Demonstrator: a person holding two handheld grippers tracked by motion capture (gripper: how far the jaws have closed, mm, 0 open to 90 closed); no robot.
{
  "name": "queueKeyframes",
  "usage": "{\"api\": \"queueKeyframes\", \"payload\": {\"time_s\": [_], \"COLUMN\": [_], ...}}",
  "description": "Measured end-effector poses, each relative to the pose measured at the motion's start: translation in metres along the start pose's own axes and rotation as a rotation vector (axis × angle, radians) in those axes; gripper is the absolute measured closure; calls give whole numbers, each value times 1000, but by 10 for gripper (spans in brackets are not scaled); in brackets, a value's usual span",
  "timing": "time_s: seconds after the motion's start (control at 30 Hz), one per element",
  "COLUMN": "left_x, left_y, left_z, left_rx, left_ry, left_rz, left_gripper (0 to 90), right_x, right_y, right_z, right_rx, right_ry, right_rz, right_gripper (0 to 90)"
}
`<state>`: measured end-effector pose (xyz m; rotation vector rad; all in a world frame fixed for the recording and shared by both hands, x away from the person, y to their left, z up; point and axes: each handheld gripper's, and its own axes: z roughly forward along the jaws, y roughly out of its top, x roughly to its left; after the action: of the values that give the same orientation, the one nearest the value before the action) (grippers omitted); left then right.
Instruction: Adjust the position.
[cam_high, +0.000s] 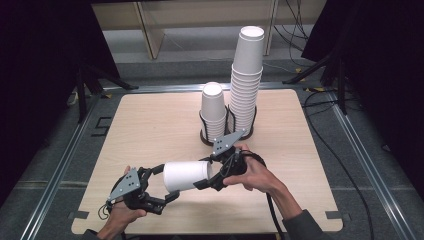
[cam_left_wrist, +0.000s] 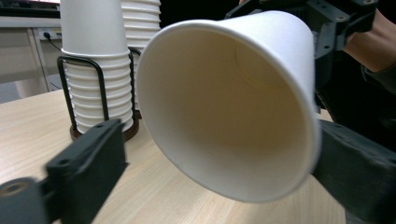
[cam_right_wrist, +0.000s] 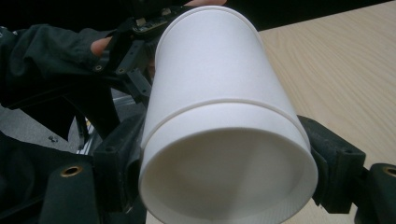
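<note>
A pale wooden tabletop (cam_high: 150, 125) carries two black wire holders of stacked white paper cups, short stack (cam_high: 213, 112) beside tall stack (cam_high: 246, 80), near its far edge.

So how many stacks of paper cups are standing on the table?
2: a short stack in a wire holder at mid-table, and a tall stack right beside it, to its right.

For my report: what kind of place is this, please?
Probably a lab set-up for recording, not a café: a bare wooden table inside a metal frame, black curtains at both sides, loose cables on the floor.
</note>
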<state>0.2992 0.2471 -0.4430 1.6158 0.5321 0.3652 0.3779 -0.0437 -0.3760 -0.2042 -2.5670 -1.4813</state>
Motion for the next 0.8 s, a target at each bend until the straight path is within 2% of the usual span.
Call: {"api": "queueKeyframes", "payload": {"time_s": [0.1, 0.27, 0.43, 0.5, 0.63, 0.67, 0.7, 0.8], "left_x": [-1, -6, -6, -6, -6, -6, -5, -3], "left_y": [0, 0, 0, 0, 1, 2, 2, 2], "left_z": [1, 2, 3, 1, 0, 0, 0, -2], "left_rx": [-5, -5, -13, -2, -21, -26, -25, -17], "left_ry": [-10, -33, -48, -54, -58, -59, -68, -80], "left_rz": [-6, 26, 23, 37, 17, 13, 10, 7], "left_gripper": [0, 0, 0, 0, 11, 20, 28, 46], "right_x": [1, 2, 3, 2, 2, 3, 0, -1], "right_y": [0, -1, -1, -2, -3, -4, -5, -6], "right_z": [2, 9, 13, 14, 16, 16, 17, 17], "right_rx": [-9, -8, -9, -10, -7, 2, 0, -5], "right_ry": [12, 41, 58, 65, 70, 74, 75, 80], "right_rz": [1, -9, -7, -6, 0, 27, 2, 2], "right_gripper": [252, 252, 251, 252, 251, 251, 251, 252]}}
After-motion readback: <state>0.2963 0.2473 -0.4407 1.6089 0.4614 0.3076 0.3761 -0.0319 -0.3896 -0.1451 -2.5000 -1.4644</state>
